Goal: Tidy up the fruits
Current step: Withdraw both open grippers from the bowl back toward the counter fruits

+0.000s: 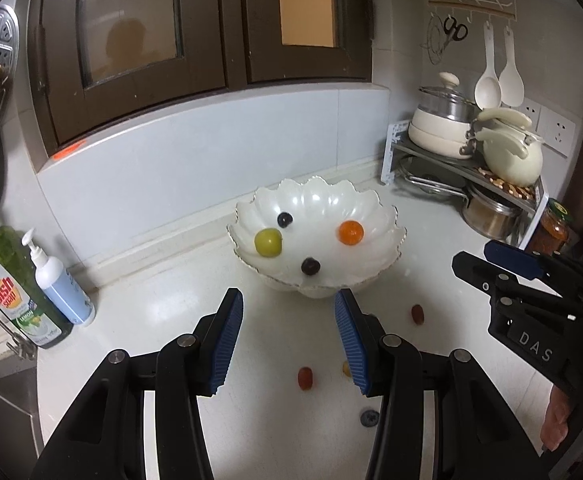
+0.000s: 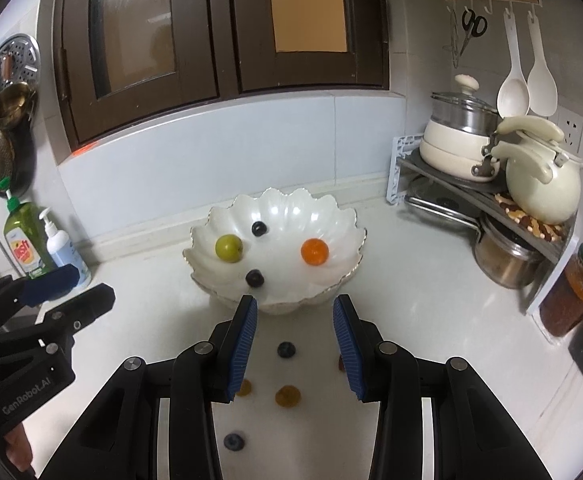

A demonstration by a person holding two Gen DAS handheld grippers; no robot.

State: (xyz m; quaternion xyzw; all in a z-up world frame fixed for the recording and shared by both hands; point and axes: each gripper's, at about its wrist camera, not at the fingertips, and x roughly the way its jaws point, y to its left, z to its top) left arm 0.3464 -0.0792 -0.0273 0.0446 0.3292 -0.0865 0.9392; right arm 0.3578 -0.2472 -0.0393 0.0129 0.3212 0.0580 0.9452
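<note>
A white scalloped bowl [image 1: 319, 186] [image 2: 275, 198] stands on the pale counter and holds a green fruit [image 1: 268, 242], an orange fruit [image 1: 350, 233] and two dark berries [image 1: 310, 266]. Loose on the counter in front of the bowl lie a red tomato [image 1: 305, 378], another red one [image 1: 417, 314], a blueberry [image 1: 369, 418], a second blueberry [image 2: 286, 350] and an orange-yellow tomato [image 2: 288, 396]. My left gripper [image 1: 287, 294] hovers open over the counter just short of the bowl, with nothing between its pads. My right gripper [image 2: 295, 300] is open and empty beside it.
Dish soap [image 1: 9, 288] and a pump bottle [image 1: 57, 284] stand at the left by the sink. A corner rack [image 2: 487, 196] with pots and a kettle, and a jar [image 2: 575, 292], fill the right. A hand [image 1: 557, 424] holds the right gripper's handle.
</note>
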